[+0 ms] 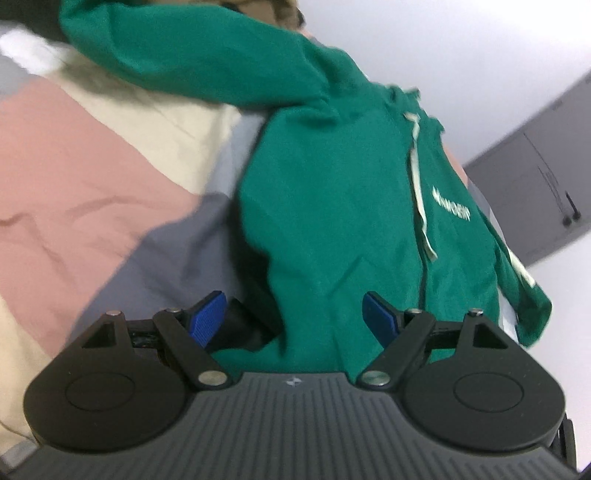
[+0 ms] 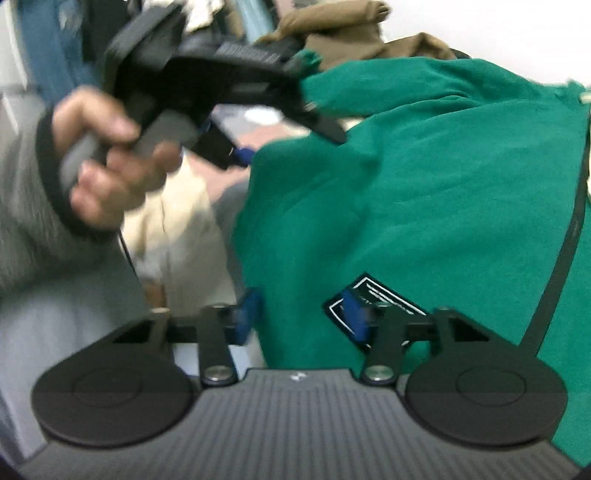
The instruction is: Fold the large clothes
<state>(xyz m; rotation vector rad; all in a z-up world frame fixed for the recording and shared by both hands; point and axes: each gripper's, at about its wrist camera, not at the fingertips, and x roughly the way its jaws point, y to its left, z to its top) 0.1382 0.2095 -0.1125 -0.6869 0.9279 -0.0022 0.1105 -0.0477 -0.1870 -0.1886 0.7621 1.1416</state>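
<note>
A green hoodie (image 1: 332,206) with a pale drawstring (image 1: 419,184) and white chest lettering is lifted off the bed. In the left wrist view my left gripper (image 1: 295,317) has its blue pads (image 1: 207,317) wide apart, with green cloth hanging between them. In the right wrist view the same hoodie (image 2: 424,192) fills the right side, showing a black patch (image 2: 373,299). My right gripper (image 2: 301,317) is also open with cloth between its pads. The left gripper (image 2: 207,77), held by a hand (image 2: 107,155), shows at the upper left, touching the hoodie's edge.
A bed cover (image 1: 92,177) in pink, cream and grey patches lies under the hoodie. A grey cabinet (image 1: 535,192) stands against the white wall at right. Brown clothes (image 2: 354,33) are piled at the back in the right wrist view.
</note>
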